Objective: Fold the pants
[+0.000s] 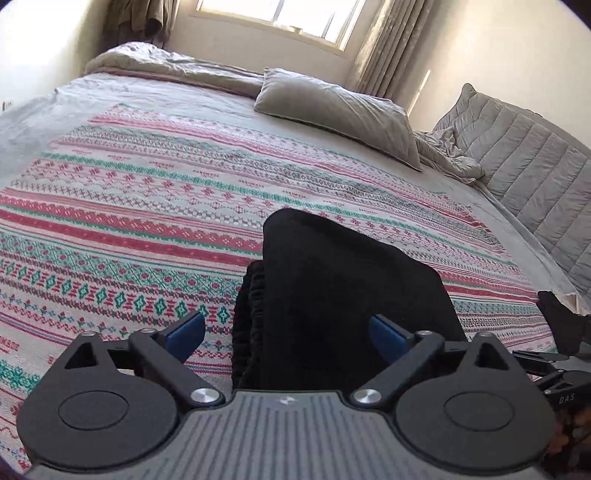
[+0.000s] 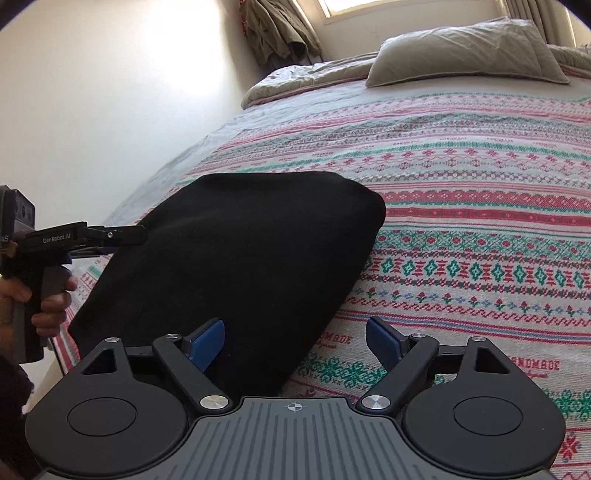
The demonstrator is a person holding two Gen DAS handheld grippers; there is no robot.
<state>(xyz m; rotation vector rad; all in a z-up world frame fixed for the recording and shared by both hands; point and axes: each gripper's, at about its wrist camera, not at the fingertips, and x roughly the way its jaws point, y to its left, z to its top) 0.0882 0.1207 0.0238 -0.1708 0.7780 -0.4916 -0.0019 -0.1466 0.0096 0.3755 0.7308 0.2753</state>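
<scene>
on bed, striped patterned blanket (image 1: 147, 206) covers mattress; window (image 1: 280, 18) at 12 o'clock, grey pillow (image 1: 332, 110) at 1, quilted headboard (image 1: 535, 177) at 3. black pants (image 2: 236, 266) folded in compact stack near bed edge at 6 o'clock, elastic waistband possibly at left side. left gripper (image 1: 288, 328) jaws spread wide, straddling pants, no pinch. right gripper (image 2: 295, 339) released, one finger over the stack. blanket beyond lies bare.

You have open patterned blanket (image 1: 140, 206) across the middle of the bed (image 1: 476, 206); the folded black pants (image 2: 236, 258) block its near edge, and the pillow (image 1: 332, 110) crowds its far corner.
</scene>
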